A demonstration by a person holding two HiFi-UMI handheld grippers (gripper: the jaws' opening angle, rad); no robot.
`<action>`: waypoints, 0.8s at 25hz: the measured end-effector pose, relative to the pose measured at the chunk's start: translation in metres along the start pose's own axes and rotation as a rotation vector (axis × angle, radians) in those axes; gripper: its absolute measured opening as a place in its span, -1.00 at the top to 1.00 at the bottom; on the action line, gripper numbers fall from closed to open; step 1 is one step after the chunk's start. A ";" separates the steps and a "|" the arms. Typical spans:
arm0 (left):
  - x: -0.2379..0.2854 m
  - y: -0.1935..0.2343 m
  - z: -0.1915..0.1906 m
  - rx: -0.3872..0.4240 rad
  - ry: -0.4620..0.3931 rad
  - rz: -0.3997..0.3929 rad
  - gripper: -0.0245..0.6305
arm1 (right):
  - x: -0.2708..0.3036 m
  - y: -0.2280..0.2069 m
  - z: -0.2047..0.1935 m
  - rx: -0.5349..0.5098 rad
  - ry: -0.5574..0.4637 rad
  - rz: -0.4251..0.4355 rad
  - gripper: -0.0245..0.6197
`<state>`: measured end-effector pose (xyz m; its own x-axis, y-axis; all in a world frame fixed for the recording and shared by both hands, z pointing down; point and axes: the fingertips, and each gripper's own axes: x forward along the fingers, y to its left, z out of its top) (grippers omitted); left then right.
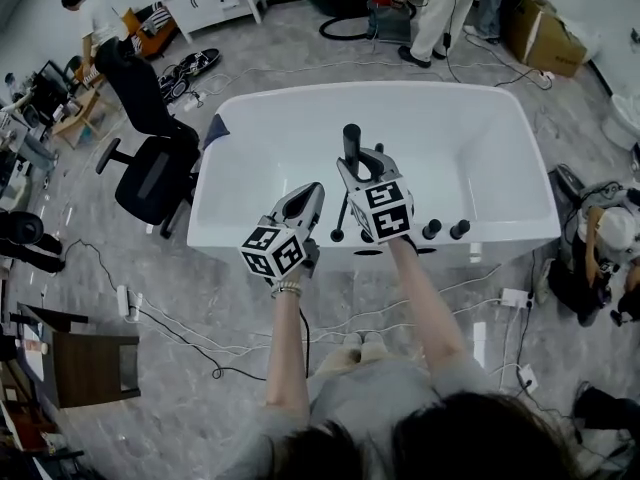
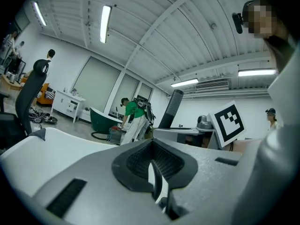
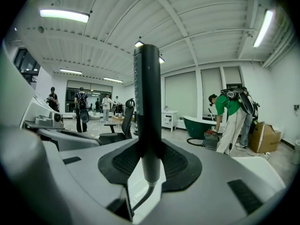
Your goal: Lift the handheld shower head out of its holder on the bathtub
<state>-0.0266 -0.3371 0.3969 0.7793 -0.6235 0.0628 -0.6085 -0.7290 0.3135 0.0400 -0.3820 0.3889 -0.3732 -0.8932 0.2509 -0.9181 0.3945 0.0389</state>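
While the right gripper (image 3: 149,151) clamps the upright shower head (image 3: 146,88) between its jaws, the left gripper (image 2: 152,161), closed and empty, sits alongside.

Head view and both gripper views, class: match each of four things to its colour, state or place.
1 shower head
2 left tongs
3 bathtub
4 office chair

a white
b shut, nothing between them
c upright, gripped by the right tongs
d black, left of the tub in the head view

Pairs: 1-c, 2-b, 3-a, 4-d
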 end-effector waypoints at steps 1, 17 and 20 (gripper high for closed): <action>0.002 -0.004 0.003 0.004 -0.003 -0.007 0.91 | -0.003 -0.004 0.004 -0.001 -0.006 -0.006 0.51; 0.047 -0.061 0.046 0.069 -0.048 -0.135 0.91 | -0.053 -0.057 0.064 -0.028 -0.108 -0.102 0.51; 0.049 -0.070 0.053 0.083 -0.056 -0.150 0.91 | -0.062 -0.060 0.074 -0.036 -0.128 -0.109 0.51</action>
<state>0.0461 -0.3320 0.3277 0.8541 -0.5191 -0.0328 -0.4981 -0.8345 0.2356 0.1080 -0.3664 0.2993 -0.2876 -0.9504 0.1184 -0.9496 0.2990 0.0941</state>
